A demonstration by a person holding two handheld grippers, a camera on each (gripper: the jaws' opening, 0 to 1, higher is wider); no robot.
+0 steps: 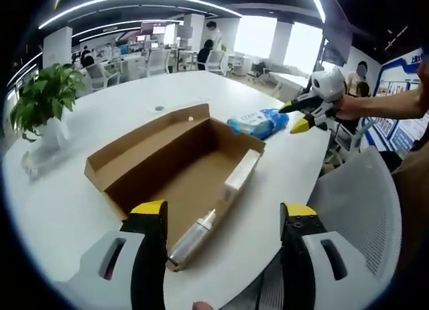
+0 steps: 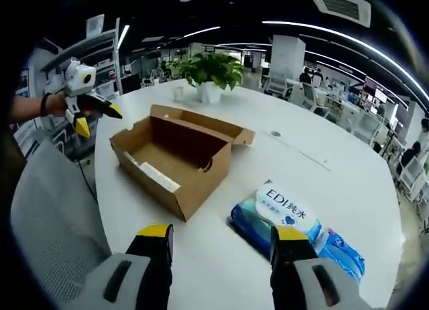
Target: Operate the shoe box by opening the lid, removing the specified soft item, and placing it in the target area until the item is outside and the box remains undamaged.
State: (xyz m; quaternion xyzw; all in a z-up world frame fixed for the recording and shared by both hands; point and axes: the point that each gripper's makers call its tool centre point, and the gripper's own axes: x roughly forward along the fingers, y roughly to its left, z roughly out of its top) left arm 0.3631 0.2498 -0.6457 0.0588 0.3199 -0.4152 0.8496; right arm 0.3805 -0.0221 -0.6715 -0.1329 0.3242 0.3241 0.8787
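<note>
Yellow-tipped jaws of the left hand-held gripper (image 1: 224,219) stand spread apart and empty at the near edge of the open brown cardboard shoe box (image 1: 177,166). Its lid is folded back flat on the white round tabletop (image 1: 80,189). The soft item, a blue-and-white plastic pack of wet wipes (image 2: 288,219), lies outside the box on the tabletop, just beside the box's corner. Over it, in the right gripper view, the right hand-held gripper (image 2: 224,246) hovers with jaws parted and nothing between them.

Judging by this layout, the lid is opened and the soft pack is out, with the box looking intact; what remains, if anything, is confirming the pack sits in the target area, which carries no visible marking.

Inside the box a silver cylindrical bottle (image 1: 192,235) rests in the near corner and a flat white rectangular packet (image 1: 241,173) leans against one wall. A green potted plant in a white pot (image 1: 45,102) stands well apart from the box. Beneath the wipes pack a second blue packet (image 2: 342,253) peeks out, its label too small to read. Box walls hide part of the floor inside.
</note>
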